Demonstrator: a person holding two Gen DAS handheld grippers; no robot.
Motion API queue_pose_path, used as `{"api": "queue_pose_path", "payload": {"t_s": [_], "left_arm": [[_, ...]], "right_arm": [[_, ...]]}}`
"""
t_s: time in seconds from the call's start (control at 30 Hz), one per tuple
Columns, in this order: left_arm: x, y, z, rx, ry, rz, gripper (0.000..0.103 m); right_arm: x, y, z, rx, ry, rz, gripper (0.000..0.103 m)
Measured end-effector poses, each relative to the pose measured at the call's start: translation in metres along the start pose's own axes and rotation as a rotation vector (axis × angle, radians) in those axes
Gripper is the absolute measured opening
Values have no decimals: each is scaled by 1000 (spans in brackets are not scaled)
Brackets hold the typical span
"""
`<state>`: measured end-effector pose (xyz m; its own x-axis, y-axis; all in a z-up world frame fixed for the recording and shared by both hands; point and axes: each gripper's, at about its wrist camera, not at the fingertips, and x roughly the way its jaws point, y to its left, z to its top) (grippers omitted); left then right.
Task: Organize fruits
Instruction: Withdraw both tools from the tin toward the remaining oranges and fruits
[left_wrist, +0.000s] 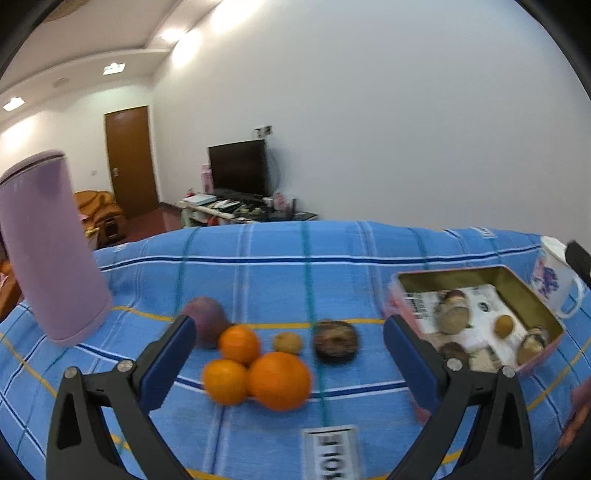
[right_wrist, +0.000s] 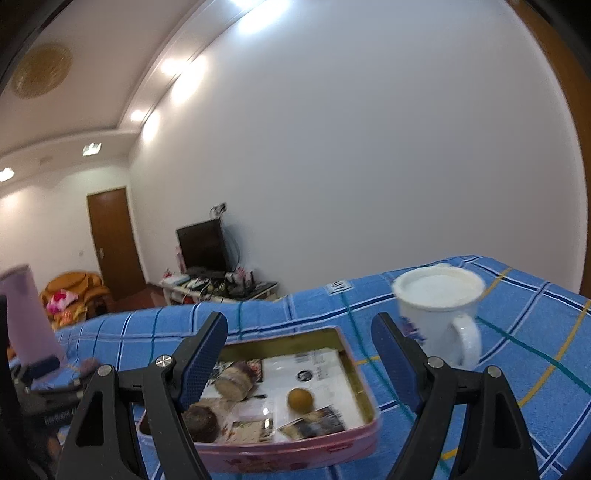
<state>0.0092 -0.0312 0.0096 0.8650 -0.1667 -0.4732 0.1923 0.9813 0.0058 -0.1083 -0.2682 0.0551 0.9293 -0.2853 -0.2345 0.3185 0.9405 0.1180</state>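
The left gripper (left_wrist: 288, 339), fingers released, is lining up on 3 oranges (left_wrist: 258, 369) between them; next, closing on 1.

A home living room. At the far wall, a dark television (left_wrist: 238, 168) stands on a low cluttered stand (left_wrist: 236, 210), left of it a brown wooden door (left_wrist: 129, 158) and an orange armchair (left_wrist: 98, 214). Nearer, a tabletop wears a blue checked cloth (left_wrist: 280, 258).
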Motion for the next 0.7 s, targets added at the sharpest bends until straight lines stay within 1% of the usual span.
{"api": "queue_pose_path", "payload": {"t_s": [0.1, 0.17, 0.27, 0.47, 0.53, 0.6, 0.7], "left_arm": [[5, 14, 1, 25, -3, 62, 103], [10, 24, 4, 24, 10, 100, 103], [16, 45, 10, -21, 40, 121, 103], [26, 87, 14, -100, 79, 197, 103], [28, 99, 13, -124, 95, 195, 103], [29, 106, 13, -126, 106, 197, 103], [29, 112, 13, -114, 107, 228, 103]], "right_arm": [[8, 14, -5, -8, 58, 32, 81], [11, 25, -8, -12, 78, 47, 81], [15, 45, -12, -31, 104, 85, 81], [23, 83, -21, -62, 161, 160, 81], [26, 91, -24, -70, 177, 173, 81], [29, 102, -26, -83, 200, 188, 81], [36, 119, -31, -112, 243, 227, 81]]}}
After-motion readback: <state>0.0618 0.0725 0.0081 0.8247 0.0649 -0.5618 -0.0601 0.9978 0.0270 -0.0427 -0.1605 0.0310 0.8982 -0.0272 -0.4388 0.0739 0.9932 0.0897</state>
